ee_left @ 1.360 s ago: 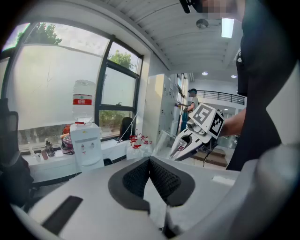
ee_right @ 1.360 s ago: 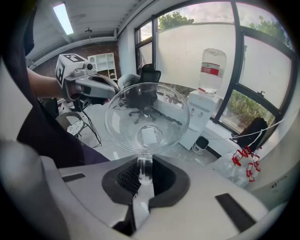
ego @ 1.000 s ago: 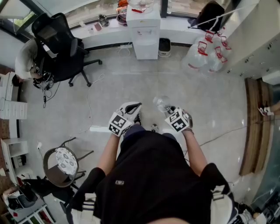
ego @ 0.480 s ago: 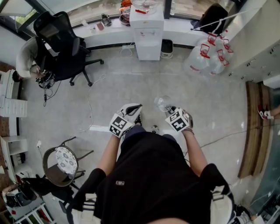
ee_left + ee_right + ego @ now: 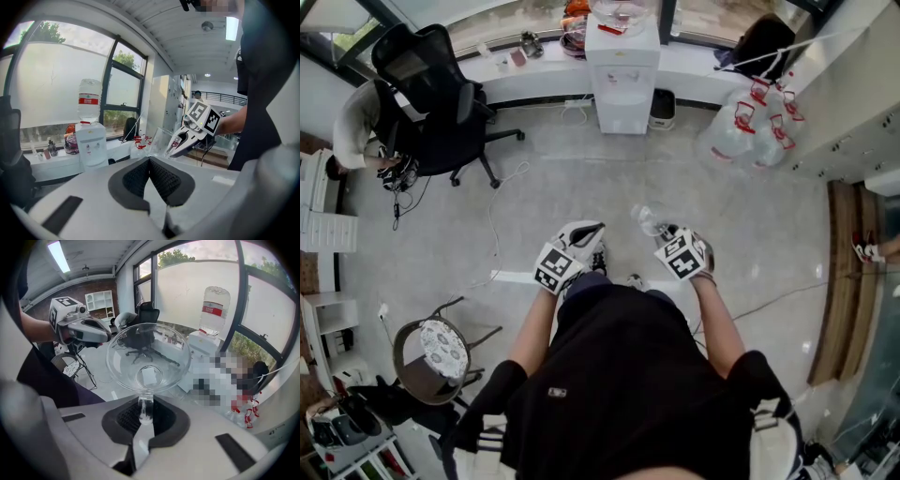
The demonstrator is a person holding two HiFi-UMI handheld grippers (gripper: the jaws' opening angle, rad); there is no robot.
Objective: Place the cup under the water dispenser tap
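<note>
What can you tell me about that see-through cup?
The cup is clear, like glass or plastic, and looks empty, with a pale square patch at its base. It is held tilted in the air, its wall pinched between the pads of the right hand-held gripper. Nothing else touches it; the water dispenser stands far off.

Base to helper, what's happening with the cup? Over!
Left gripper shut, empty. Right gripper shut on cup. Water dispenser far across floor, cup not there yet. Nothing seen blocking.
</note>
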